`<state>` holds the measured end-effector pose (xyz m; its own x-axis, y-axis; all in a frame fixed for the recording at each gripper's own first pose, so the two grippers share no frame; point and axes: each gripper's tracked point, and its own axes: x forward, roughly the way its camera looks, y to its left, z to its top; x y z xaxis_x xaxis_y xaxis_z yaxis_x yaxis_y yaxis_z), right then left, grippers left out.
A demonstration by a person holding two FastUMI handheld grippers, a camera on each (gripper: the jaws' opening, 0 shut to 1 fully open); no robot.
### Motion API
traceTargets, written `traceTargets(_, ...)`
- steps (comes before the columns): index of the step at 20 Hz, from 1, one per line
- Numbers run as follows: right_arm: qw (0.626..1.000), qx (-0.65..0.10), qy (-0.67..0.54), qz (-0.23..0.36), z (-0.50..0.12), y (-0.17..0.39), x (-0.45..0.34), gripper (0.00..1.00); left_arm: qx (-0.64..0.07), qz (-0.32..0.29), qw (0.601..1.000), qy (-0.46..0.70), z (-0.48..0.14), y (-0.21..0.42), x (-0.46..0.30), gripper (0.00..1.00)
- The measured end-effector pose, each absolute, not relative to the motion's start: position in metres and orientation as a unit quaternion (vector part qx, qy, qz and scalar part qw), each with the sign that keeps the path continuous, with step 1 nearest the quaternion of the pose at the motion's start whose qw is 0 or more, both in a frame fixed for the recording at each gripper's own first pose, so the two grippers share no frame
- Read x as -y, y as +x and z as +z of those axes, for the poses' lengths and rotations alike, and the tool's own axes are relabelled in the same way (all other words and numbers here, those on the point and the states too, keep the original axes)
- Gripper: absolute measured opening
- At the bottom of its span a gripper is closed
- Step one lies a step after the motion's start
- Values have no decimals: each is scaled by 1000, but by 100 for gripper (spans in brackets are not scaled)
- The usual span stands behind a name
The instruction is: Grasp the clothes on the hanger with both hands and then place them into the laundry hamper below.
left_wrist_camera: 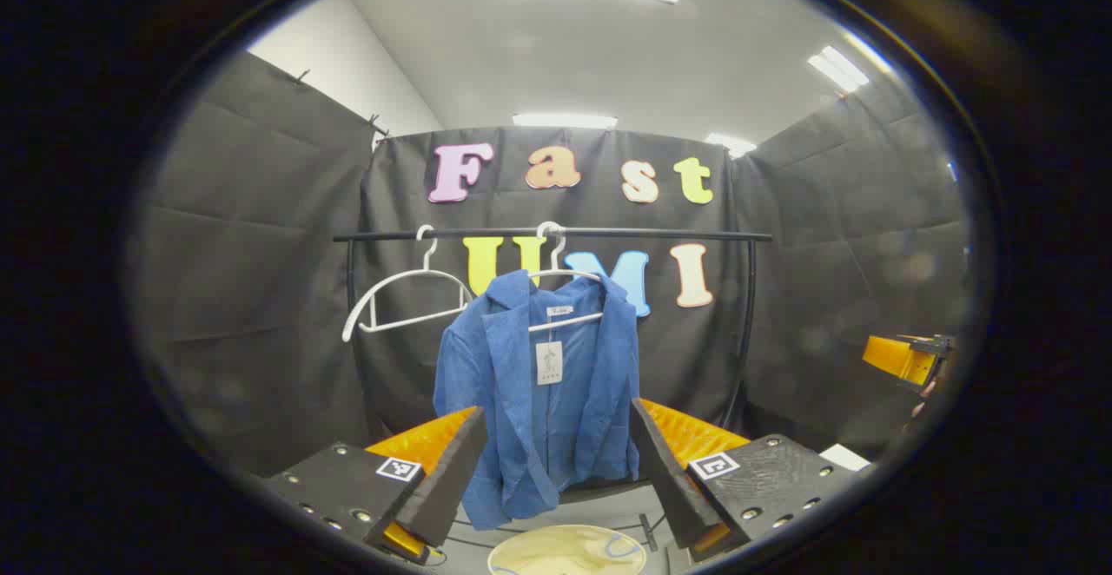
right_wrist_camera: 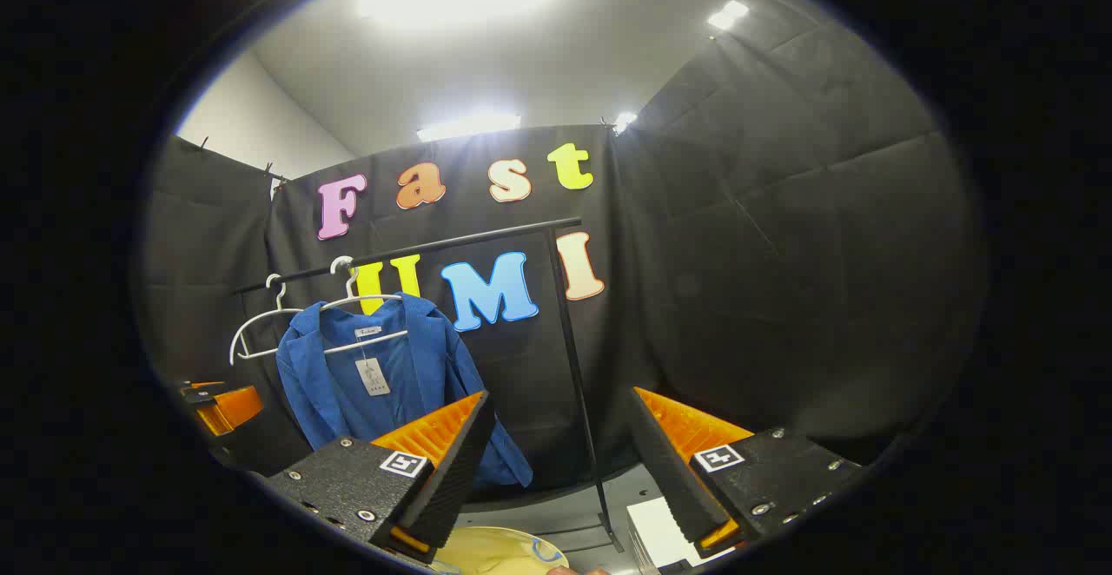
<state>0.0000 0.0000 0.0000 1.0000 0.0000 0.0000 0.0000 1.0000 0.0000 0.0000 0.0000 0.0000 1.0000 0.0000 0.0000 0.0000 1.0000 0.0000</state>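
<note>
Both hand-held grippers gape, well short of the blue jacket (left_wrist_camera: 539, 384).

The jacket (left_wrist_camera: 539, 384) hangs on a hanger (left_wrist_camera: 565, 284) from the rail (left_wrist_camera: 556, 233), right of an empty hanger (left_wrist_camera: 404, 297), above the hamper (left_wrist_camera: 565, 551).

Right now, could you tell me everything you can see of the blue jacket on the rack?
The blue jacket looks like finely ribbed cloth with a collar and lapels. It hangs open-fronted on a white hanger hooked over the black rail, a paper tag dangling at the neck. It hangs slightly askew. Neither open gripper touches it.
</note>
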Motion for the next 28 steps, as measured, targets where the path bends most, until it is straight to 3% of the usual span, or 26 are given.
traceTargets(9,999,4,-26,26,3,6,-23,95,2,29,999,-20,-7,-8,-31,95)
traceTargets(10,999,0,-24,29,1,6,-27,91,-1,32,999,-21,-9,-8,-35,95)
traceTargets(11,999,-4,-23,33,-1,7,-31,95,-2,36,999,-22,-11,-8,-40,95)
traceTargets(15,998,-1,-28,49,3,16,-50,95,-9,47,998,-27,-16,-8,-56,95)
traceTargets(16,998,-1,-31,58,4,20,-60,91,-13,50,998,-28,-17,-8,-60,95)
traceTargets(17,997,-3,-35,67,7,23,-69,95,-16,53,998,-30,-17,-9,-63,95)
traceTargets(20,994,18,-51,91,22,27,-94,95,-11,66,997,-34,-10,-12,-77,95)
traceTargets(21,993,25,-60,97,26,28,-101,91,-8,72,997,-33,-6,-13,-82,95)
traceTargets(22,992,25,-64,102,25,31,-107,95,-6,76,997,-32,-5,-12,-85,95)
traceTargets(24,992,8,-46,116,20,36,-120,91,-2,82,996,-30,0,-10,-90,95)
traceTargets(28,992,-15,-22,126,11,64,-130,95,-1,88,996,-23,5,3,-91,95)
